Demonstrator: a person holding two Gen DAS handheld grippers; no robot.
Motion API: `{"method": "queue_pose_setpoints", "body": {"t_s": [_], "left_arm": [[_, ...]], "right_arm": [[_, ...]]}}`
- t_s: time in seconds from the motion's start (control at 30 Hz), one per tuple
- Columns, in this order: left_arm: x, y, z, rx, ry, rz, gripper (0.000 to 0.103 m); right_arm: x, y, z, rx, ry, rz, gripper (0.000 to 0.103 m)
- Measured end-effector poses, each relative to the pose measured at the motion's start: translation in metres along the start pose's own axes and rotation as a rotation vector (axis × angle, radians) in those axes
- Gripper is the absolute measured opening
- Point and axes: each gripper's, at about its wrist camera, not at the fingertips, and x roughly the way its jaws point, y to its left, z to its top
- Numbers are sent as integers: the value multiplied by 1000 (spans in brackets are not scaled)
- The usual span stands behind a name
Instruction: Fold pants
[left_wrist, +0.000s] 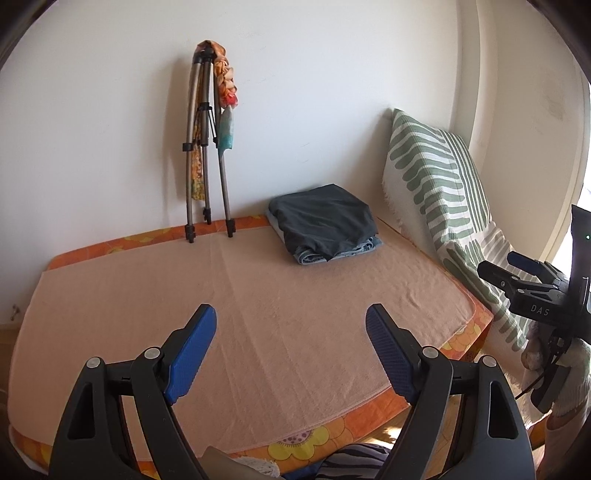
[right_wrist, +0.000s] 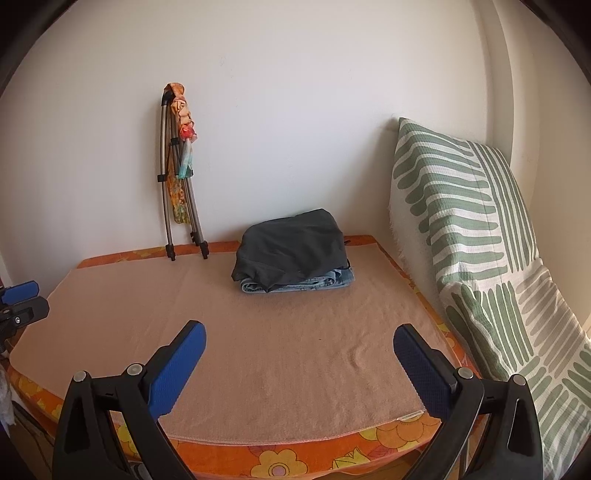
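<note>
At the far side of the peach towel (left_wrist: 258, 295), toward one o'clock from the left gripper (left_wrist: 290, 325), a folded stack of pants (left_wrist: 325, 225) is seen: a dark grey pair lies on top of a light blue denim pair, whose edge shows beneath. From the right wrist camera the same stack (right_wrist: 295, 258) is found at about twelve o'clock, well beyond the right gripper (right_wrist: 299, 345). Neither gripper is touching it.

Both tools are held released. The blue pads (left_wrist: 192, 354) of the left gripper are spread wide with only bare towel between them, and the right gripper's pads (right_wrist: 177, 369) are likewise parted over bare towel, with nothing grasped. The right gripper is also caught at three o'clock in the left view, held in a gloved hand (left_wrist: 569, 384).

A folded tripod (left_wrist: 207, 155) with a colourful cloth (left_wrist: 227, 96) hung on it is leaned against the white wall at eleven o'clock. A green-striped cushion (right_wrist: 461, 229) is propped at the right. An orange floral cover (right_wrist: 280, 458) is visible under the towel's near edge.
</note>
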Motion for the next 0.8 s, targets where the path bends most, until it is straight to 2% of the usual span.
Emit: {"method": "queue_pose_setpoints", "body": {"t_s": [0.8], "left_arm": [[-14,4,2,-12,-38,-10,83]], "right_arm": [[-4,6,3,-11,-13,1,103]]}}
